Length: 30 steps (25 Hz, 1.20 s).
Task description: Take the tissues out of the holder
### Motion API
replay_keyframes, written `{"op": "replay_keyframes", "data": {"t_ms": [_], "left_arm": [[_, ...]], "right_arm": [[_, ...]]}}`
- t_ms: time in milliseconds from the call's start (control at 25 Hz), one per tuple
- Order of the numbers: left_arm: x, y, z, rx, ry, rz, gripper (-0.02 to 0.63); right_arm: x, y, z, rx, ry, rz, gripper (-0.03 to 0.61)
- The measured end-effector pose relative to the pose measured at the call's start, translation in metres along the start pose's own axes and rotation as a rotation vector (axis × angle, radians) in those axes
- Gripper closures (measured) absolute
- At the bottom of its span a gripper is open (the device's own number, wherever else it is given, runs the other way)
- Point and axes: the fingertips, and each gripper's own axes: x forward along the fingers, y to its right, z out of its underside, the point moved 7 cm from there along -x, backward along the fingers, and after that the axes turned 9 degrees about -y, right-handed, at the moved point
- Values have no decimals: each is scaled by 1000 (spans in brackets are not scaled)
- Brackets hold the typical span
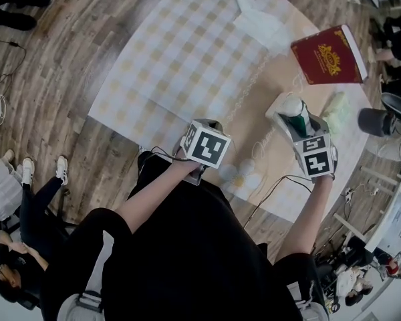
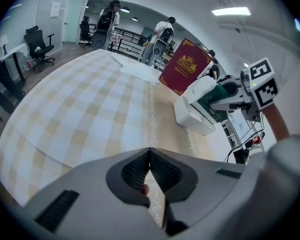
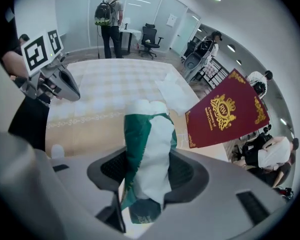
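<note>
My right gripper (image 3: 149,169) is shut on a green and white tissue pack (image 3: 151,134), and the pads press its sides. In the head view the tissue pack (image 1: 294,109) sticks up out of the white holder (image 1: 275,109) on the tan part of the table. The left gripper view shows the holder (image 2: 197,114) as a white box, with the right gripper (image 2: 225,91) over its top. My left gripper (image 2: 150,156) is shut with nothing in it. It hovers over the table's near edge, left of the holder, as the left gripper (image 1: 212,126).
A red cover with a gold crest (image 1: 327,53) stands tilted just behind the holder. A white sheet (image 1: 257,9) lies at the far side of the checked cloth (image 1: 180,59). A pale green wad (image 1: 335,109) lies right of the holder. People stand around the table.
</note>
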Motion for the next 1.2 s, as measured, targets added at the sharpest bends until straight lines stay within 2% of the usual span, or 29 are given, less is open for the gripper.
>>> {"op": "replay_keyframes", "data": {"t_ms": [160, 320, 480, 680, 880, 1040, 1200], "left_arm": [[-10, -11, 5, -22, 18, -9, 607], [-22, -23, -1, -58, 36, -23, 607], [-38, -43, 24, -103, 68, -50, 607], [-62, -77, 48, -209, 117, -102, 607], [-89, -106, 89, -329, 147, -129, 607], [-113, -134, 119, -390, 175, -155, 607], [-140, -162, 139, -405, 213, -161, 606]], "right_arm": [[-14, -23, -28, -25, 36, -15, 357], [-16, -42, -67, -47, 70, -75, 357], [-15, -97, -96, -90, 110, -141, 357], [-11, -149, -145, -128, 157, -229, 357], [-17, -203, -180, -182, 166, -282, 357], [-25, -245, -207, -182, 159, -312, 357], [-34, -282, -227, -136, 141, -318, 357]]}}
